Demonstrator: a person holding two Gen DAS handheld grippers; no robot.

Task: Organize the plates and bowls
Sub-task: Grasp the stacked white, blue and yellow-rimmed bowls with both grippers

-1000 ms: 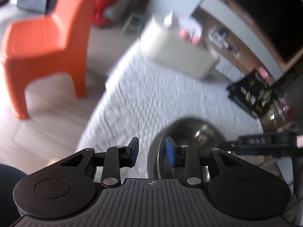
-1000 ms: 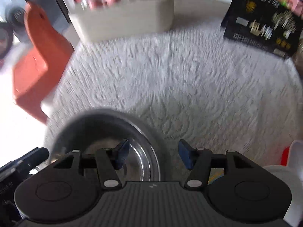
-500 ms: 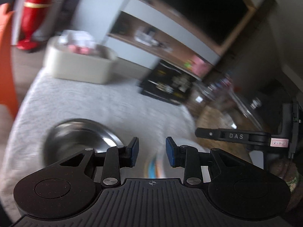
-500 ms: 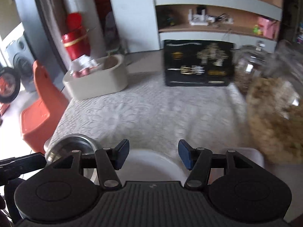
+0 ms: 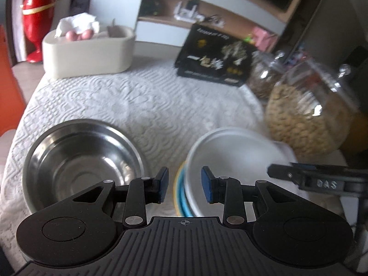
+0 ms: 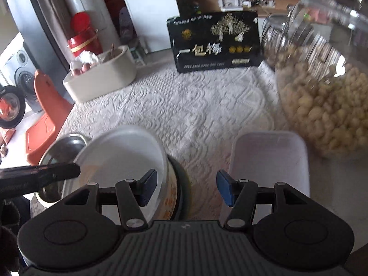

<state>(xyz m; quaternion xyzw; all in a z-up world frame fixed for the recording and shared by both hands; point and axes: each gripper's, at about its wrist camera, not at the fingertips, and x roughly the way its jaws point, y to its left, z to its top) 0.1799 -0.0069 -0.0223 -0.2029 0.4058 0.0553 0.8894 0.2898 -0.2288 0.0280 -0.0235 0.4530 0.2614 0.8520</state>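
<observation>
A steel bowl (image 5: 78, 161) sits on the white tablecloth at the left. To its right stands a stack with a white bowl (image 5: 232, 158) on top and blue and yellow rims under it. My left gripper (image 5: 184, 187) hovers open over the gap between the steel bowl and the stack, and its pads press on nothing. In the right wrist view the white bowl (image 6: 122, 161) rests on an orange-patterned bowl and a dark plate, with the steel bowl (image 6: 62, 151) behind it to the left. My right gripper (image 6: 186, 191) is open over the cloth, between the stack and a white rectangular container (image 6: 269, 161).
A big glass jar of nuts (image 6: 322, 96) stands at the right, with a smaller jar (image 5: 264, 80) behind it. A black box (image 6: 216, 46) and a cream tub with tissue (image 5: 89, 50) stand at the table's far side. An orange chair (image 6: 46, 119) is off the left edge.
Both views have swung right, from the steel bowl and orange chair to the stack of bowls and the jars. Both grippers stayed open the same width.
</observation>
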